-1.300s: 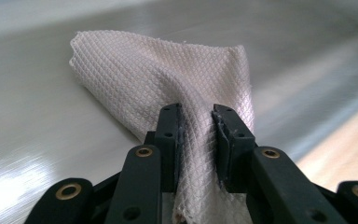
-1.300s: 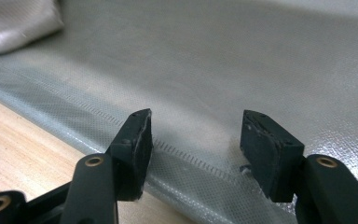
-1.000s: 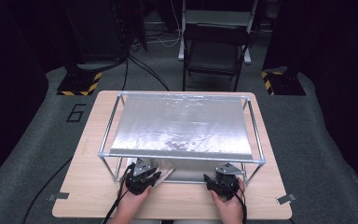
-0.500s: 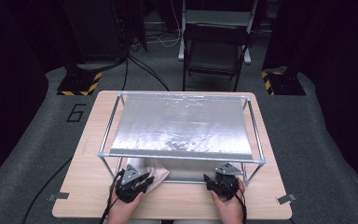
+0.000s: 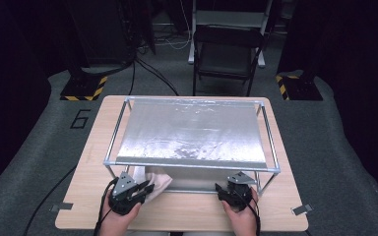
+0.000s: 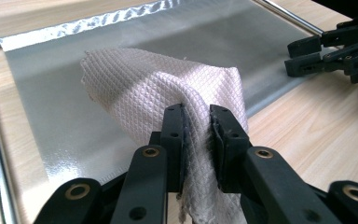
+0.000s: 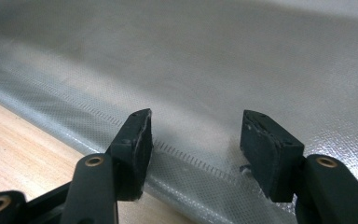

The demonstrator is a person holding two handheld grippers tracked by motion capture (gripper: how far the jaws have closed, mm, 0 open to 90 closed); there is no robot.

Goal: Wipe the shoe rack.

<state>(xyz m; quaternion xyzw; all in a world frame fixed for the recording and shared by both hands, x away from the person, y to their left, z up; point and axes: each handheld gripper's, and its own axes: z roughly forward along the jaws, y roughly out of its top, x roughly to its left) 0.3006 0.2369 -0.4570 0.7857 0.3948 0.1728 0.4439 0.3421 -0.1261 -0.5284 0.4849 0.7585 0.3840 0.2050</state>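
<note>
From the high view, my left tool (image 5: 142,189) sits at the near edge of the surface (image 5: 187,216), and the cloth (image 5: 153,178) runs away from it, up and forward, toward the front rail of the metal frame (image 5: 192,166). The right tool (image 5: 225,189) is well apart to the right, so the left hand is clearly the nearer one. The cloth's free end reaches under the silver sheet (image 5: 192,132) stretched on that frame.

In the left gripper view, the left tool (image 6: 196,135) has just been closing and its jaws are clamped on a bunched fold of the cloth (image 6: 158,88); the rest fans out ahead and to the left, over a silver mat (image 6: 65,121) that lies flat (I judge the long axis runs straight out from the jaws). The right tool (image 6: 303,56) shows farther off at upper right.

In the right gripper view, my right tool (image 7: 196,135) stands open with nothing between its jaws, hovering over the near hem of the silver mat (image 7: 191,60).
</note>
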